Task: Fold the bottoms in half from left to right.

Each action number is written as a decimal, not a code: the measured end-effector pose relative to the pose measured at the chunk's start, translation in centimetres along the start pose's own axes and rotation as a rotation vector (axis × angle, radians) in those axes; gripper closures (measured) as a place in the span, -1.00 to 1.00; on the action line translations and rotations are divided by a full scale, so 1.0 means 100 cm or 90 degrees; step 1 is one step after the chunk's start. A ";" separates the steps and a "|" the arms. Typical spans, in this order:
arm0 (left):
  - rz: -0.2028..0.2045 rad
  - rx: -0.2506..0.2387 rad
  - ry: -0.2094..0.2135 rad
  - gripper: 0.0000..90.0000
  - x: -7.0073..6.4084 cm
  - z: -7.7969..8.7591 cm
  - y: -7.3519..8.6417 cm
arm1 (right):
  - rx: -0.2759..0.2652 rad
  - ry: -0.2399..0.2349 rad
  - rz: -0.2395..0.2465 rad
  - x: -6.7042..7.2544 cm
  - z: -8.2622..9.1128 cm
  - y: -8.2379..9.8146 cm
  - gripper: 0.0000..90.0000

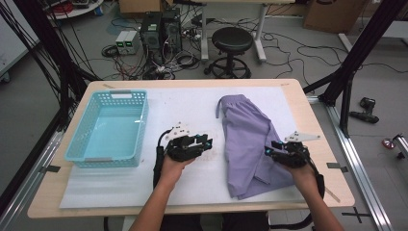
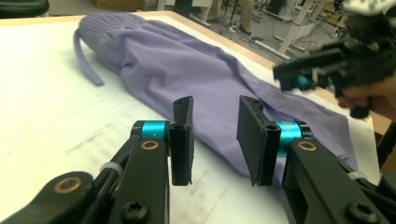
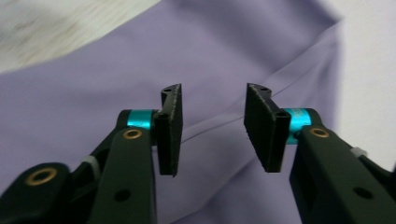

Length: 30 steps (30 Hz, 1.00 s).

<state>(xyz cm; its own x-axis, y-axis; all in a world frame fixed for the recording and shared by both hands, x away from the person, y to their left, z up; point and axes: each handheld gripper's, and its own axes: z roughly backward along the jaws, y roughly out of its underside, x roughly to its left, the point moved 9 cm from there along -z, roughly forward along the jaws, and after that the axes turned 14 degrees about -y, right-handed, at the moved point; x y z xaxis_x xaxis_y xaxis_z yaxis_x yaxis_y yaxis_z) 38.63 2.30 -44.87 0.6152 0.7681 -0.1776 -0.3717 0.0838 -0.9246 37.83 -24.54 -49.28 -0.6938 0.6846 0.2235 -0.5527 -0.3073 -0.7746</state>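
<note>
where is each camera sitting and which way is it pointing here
High view: above the person's side of the table, looking forward and down; both forearms show, left claw and right claw beside the purple garment and the basket.
Left gripper view: rides the left claw, facing across the white mat to the garment; its open jaws show.
Right gripper view: rides the right claw, facing down onto the garment; its open jaws show.
Shared: the garment appears in all three; the left gripper view also catches the right claw.

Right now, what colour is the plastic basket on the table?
The slotted plastic basket is light turquoise blue; the high view shows it best.
</note>
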 end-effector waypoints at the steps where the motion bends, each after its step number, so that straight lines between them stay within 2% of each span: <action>1: -0.001 0.000 0.000 0.50 0.001 0.002 0.001 | 0.009 -0.015 -0.002 0.007 -0.003 0.005 0.23; 3: -0.002 0.001 -0.002 0.50 0.004 0.005 0.003 | 0.036 -0.015 0.009 0.016 -0.010 0.011 0.15; 5: 0.003 -0.005 -0.006 0.50 0.007 0.009 0.005 | 0.055 -0.024 0.012 0.023 -0.014 0.015 0.19; 8: 0.012 0.000 -0.012 0.50 0.011 0.013 0.008 | 0.094 0.010 0.047 0.021 -0.016 0.021 0.62; 10: 0.011 -0.003 -0.015 0.50 0.012 0.016 0.007 | 0.102 0.013 0.054 0.019 -0.013 0.022 0.94; 11: 0.013 -0.009 -0.016 0.50 0.012 0.017 0.006 | 0.099 0.015 0.060 0.017 -0.009 0.020 0.96; 13: 0.015 -0.012 -0.019 0.50 0.013 0.018 0.005 | 0.080 0.006 0.050 0.016 0.000 0.017 0.97; 19: 0.021 -0.003 -0.031 0.49 0.016 0.021 0.006 | 0.019 0.004 0.017 0.004 0.035 0.014 0.97; 25: 0.019 0.003 -0.038 0.52 0.016 0.023 0.007 | 0.032 0.051 -0.040 -0.023 0.062 0.033 0.90; 27: 0.016 0.005 -0.036 0.52 0.014 0.023 0.007 | 0.027 0.061 -0.042 -0.026 0.066 0.035 0.77; 30: 0.024 0.003 -0.042 0.53 0.014 0.024 0.007 | 0.020 0.096 -0.037 -0.031 0.073 0.031 0.65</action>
<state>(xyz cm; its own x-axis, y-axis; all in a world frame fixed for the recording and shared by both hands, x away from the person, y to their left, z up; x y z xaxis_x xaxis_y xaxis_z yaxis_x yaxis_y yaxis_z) 37.62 4.95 -44.96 0.5539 0.8107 -0.1894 -0.3964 0.0568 -0.9163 34.90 -32.39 -48.04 -0.5848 0.7922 0.1746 -0.6060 -0.2836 -0.7432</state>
